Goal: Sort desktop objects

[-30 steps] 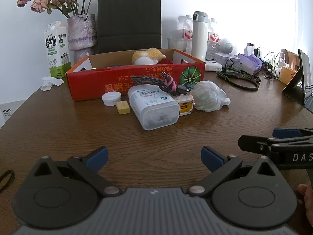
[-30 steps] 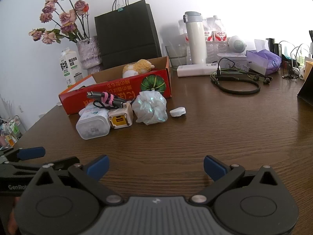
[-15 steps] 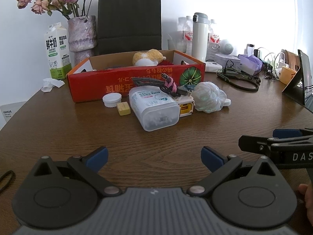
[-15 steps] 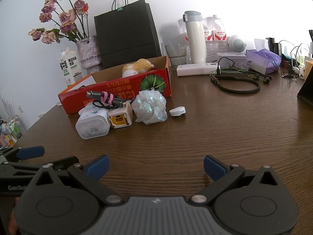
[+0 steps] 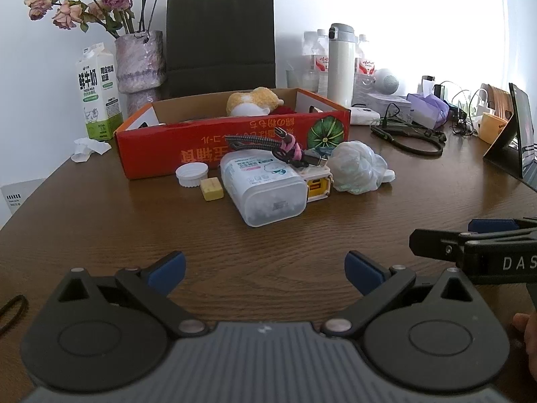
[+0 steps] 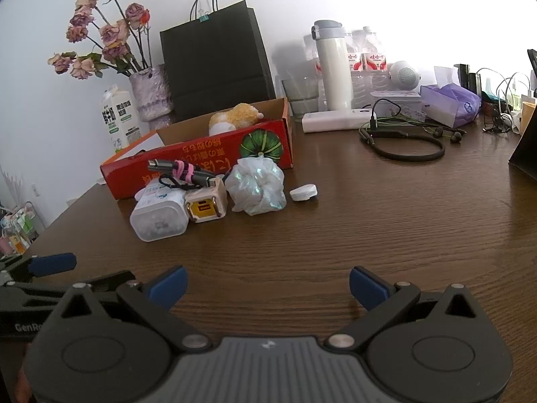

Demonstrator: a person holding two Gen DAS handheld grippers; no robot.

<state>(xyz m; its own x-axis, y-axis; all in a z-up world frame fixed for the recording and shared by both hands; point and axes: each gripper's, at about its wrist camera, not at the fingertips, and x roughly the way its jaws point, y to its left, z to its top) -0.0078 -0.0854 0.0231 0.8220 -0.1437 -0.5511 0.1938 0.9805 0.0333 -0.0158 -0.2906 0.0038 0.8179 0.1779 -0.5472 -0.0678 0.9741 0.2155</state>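
A red cardboard box (image 5: pixel 208 149) (image 6: pixel 214 154) holds a plush toy (image 5: pixel 253 102). In front of it lie a clear plastic container (image 5: pixel 265 189) (image 6: pixel 157 215), a coiled cable with pink ties (image 5: pixel 268 146) (image 6: pixel 183 169), a small yellow-faced charger (image 5: pixel 319 184) (image 6: pixel 205 206), a crumpled plastic bag (image 5: pixel 357 168) (image 6: pixel 256 184), a white cap (image 5: pixel 192 174), a yellow block (image 5: pixel 212 188) and a small white piece (image 6: pixel 303 192). My left gripper (image 5: pixel 265 270) is open and empty, well short of the pile. My right gripper (image 6: pixel 268 287) is open and empty, beside it.
Behind the box stand a milk carton (image 5: pixel 97 92), a vase of dried roses (image 5: pixel 139 63), a black paper bag (image 5: pixel 221 40) and a white flask (image 5: pixel 340 67). Earphones (image 6: pixel 406 141), a tissue pack (image 6: pixel 449 104) and cables lie at the right. A black loop (image 5: pixel 11 312) lies at the left.
Both grippers stay open and nearly still. The left view has tilted slightly, so the pile sits a little lower in frame.
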